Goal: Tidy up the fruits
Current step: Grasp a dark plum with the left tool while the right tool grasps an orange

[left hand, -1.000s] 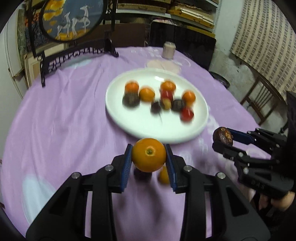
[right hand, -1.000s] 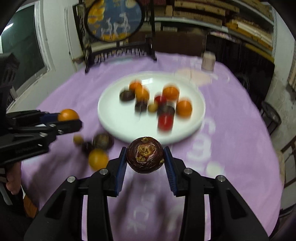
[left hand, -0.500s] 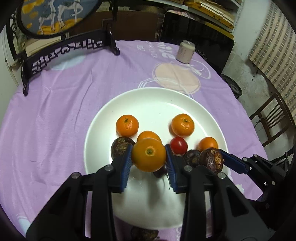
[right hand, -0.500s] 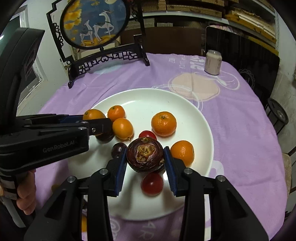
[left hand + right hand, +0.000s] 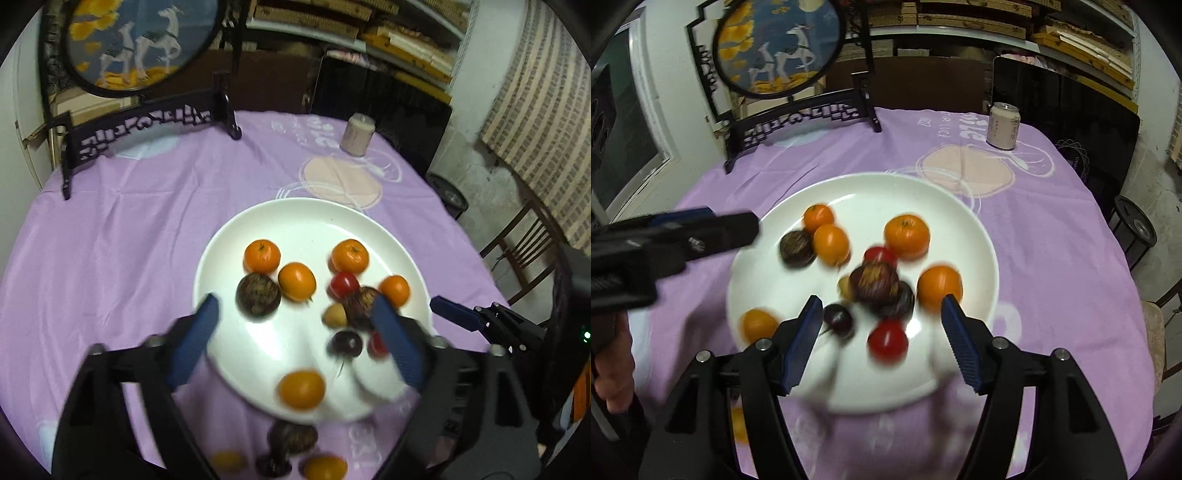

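A white plate (image 5: 221, 251) on the purple cloth holds several oranges, red tomatoes and dark passion fruits. My left gripper (image 5: 295, 341) hovers over its near rim, jaws opening with nothing between them. A blurred orange (image 5: 301, 389) lies free on the plate just below them. My right gripper (image 5: 882, 345) is over the near right side of the plate (image 5: 960, 221), its jaws opening too. A blurred passion fruit (image 5: 873, 282) sits free ahead of them on the fruit pile. The left gripper's fingers (image 5: 701, 232) reach in from the left over the plate's edge.
Off the plate, near me, lie a passion fruit (image 5: 291, 437), two small oranges (image 5: 325, 467) and a dark fruit (image 5: 271, 465). A drink can (image 5: 1003, 125) and a round painted screen on a black stand (image 5: 798, 114) occupy the far side. A wooden chair (image 5: 524, 254) is right of the table.
Both grippers went from shut on fruit to open. The orange dropped from the left gripper onto the plate's near part, and the passion fruit left the right gripper for the pile. Both views pulled back slightly.
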`<state>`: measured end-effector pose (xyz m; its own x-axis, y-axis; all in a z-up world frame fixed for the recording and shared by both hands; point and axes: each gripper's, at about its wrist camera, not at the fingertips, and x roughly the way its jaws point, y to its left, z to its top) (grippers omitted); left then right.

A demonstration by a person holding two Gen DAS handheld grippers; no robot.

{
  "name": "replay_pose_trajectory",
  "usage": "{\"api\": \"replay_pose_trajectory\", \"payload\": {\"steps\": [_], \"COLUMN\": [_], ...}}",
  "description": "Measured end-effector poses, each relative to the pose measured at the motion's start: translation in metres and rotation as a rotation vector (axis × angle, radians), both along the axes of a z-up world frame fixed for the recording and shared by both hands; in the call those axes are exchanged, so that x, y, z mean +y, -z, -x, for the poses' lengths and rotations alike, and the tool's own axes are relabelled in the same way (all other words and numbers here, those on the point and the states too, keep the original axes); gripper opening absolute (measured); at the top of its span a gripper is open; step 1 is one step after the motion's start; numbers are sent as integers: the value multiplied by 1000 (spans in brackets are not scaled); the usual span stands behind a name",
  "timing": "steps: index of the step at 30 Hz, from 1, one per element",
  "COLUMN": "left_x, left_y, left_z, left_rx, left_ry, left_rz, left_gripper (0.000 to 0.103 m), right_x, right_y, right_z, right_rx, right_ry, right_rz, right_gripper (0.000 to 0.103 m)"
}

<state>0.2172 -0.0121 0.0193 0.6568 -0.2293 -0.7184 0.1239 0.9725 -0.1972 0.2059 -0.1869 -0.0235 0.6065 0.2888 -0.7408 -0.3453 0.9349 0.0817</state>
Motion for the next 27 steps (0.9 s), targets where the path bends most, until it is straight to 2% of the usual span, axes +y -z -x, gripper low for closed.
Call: {"api": "replay_pose_trajectory", "payload": {"steps": [4,12,17,27], "left_x": [15,53,77,103], "left_y": [0,27,39,54], "left_z": [50,126,152,175], "left_rx": [-39,-12,8,42], "left_ry": [-2,-63,-114,-159], "left_rz": [-17,-72,-50,-30], "left_gripper": [93,93,93,93], "right_x": [-7,5,33,75], "right_y": [1,18,30,54], "right_z": [44,94,103,90], "right_rx": [14,91,127,141], "right_ry": [-17,-57,-129,-150], "right_rz": [-16,-16,-64,29], "right_gripper": [67,67,67,67]}}
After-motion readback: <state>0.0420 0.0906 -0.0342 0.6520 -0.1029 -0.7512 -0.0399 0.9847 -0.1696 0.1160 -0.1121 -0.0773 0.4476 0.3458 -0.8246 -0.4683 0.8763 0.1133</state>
